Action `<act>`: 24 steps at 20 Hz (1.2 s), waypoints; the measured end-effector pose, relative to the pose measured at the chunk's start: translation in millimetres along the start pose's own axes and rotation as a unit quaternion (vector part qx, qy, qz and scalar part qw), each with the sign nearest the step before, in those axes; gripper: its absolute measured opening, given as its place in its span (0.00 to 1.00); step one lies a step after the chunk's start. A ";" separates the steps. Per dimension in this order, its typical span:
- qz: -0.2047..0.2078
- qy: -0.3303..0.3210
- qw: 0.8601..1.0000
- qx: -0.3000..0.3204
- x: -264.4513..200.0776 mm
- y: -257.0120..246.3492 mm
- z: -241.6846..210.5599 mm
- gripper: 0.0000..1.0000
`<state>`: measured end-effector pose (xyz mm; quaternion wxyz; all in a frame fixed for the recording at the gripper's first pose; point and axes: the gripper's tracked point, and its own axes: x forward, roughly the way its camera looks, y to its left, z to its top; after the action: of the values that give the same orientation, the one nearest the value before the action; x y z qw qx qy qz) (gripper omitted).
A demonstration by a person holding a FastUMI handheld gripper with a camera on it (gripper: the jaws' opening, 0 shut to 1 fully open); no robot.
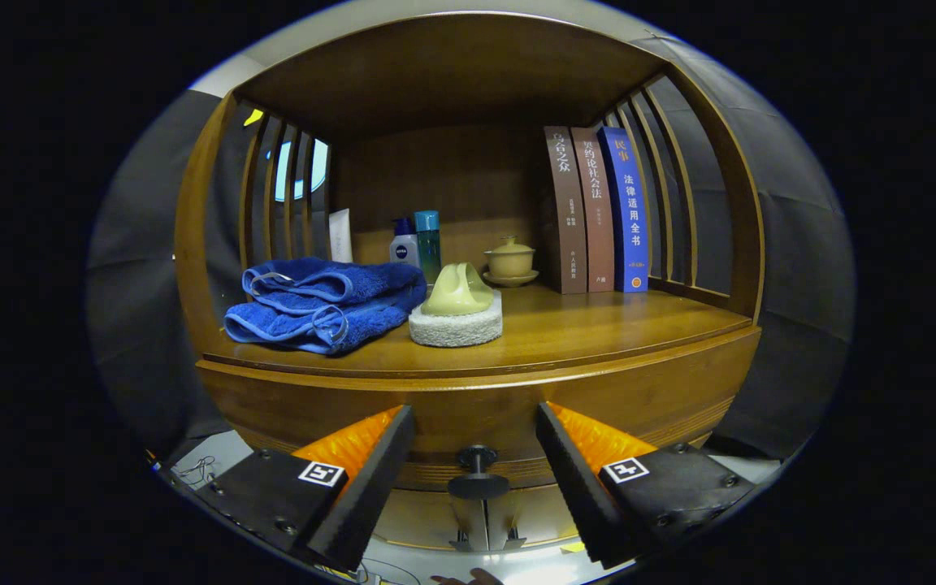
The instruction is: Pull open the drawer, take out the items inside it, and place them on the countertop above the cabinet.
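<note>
Your tongs (474, 455) stand wide open, holding nothing. The knob (477, 470) of the drawer (468, 422) sits in the gap between the two fingers, near its middle, with free space on either side; neither finger (370, 479) touches it. The drawer front curves across just behind the fingers and looks closed, so you cannot see what lies inside.

Right above the drawer runs the rounded front edge of the countertop (598, 325). On it, toward its left, a folded towel (326, 305) lies near that edge. Just beside the towel sits a sponge (457, 313). Behind these stand two bottles (418, 244) and a lidded cup (510, 260); three books (595, 211) stand upright at the back right, against the slatted side.

The bare stretch of countertop is in front of the books, to the right of the sponge.
</note>
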<state>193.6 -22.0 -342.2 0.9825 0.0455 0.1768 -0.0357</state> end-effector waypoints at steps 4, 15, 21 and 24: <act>0.001 -0.010 1.000 -0.002 -15.9 0.1 11.4 0.99; 0.024 -0.050 0.998 -0.003 -118.8 15.6 90.8 0.99; 0.024 -0.091 0.995 -0.013 -182.7 31.7 190.0 0.99; 0.034 -0.115 0.993 -0.022 -214.4 41.8 230.5 0.99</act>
<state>76.1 7.6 -48.7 0.9977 0.0259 0.0621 -0.0036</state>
